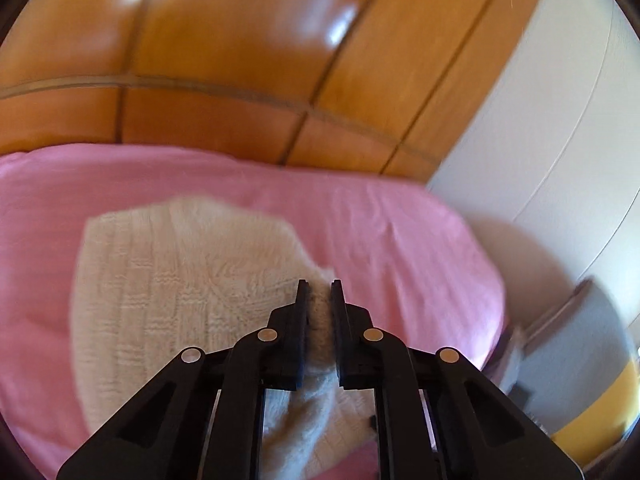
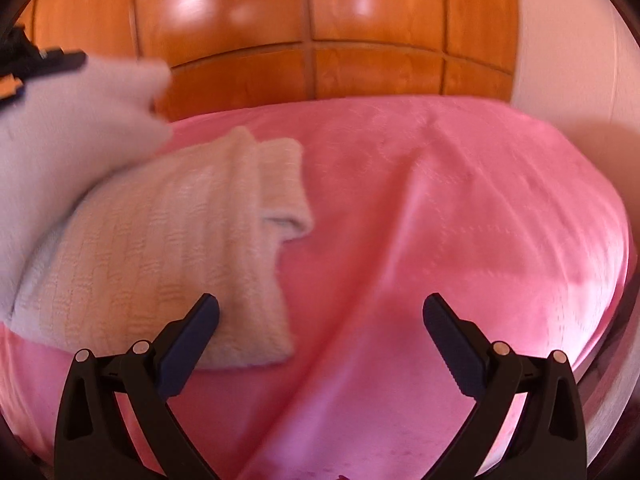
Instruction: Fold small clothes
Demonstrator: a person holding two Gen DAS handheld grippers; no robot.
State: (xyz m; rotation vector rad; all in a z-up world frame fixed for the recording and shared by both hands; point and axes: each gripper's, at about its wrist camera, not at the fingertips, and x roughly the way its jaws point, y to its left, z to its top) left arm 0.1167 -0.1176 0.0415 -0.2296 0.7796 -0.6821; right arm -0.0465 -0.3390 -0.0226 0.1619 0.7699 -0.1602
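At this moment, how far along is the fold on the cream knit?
Partly done: one sleeve already lies folded across the cream knit. In hand: the left gripper pinches and lifts another edge. The right gripper is open, holding nothing. Remaining: lay that edge down, finish.

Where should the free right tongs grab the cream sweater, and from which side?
Take the sweater's near right corner, coming in low from the right over the pink blanket. That edge lies flat and bare, close to the open right tongs; the left tongs already pinch the other end.
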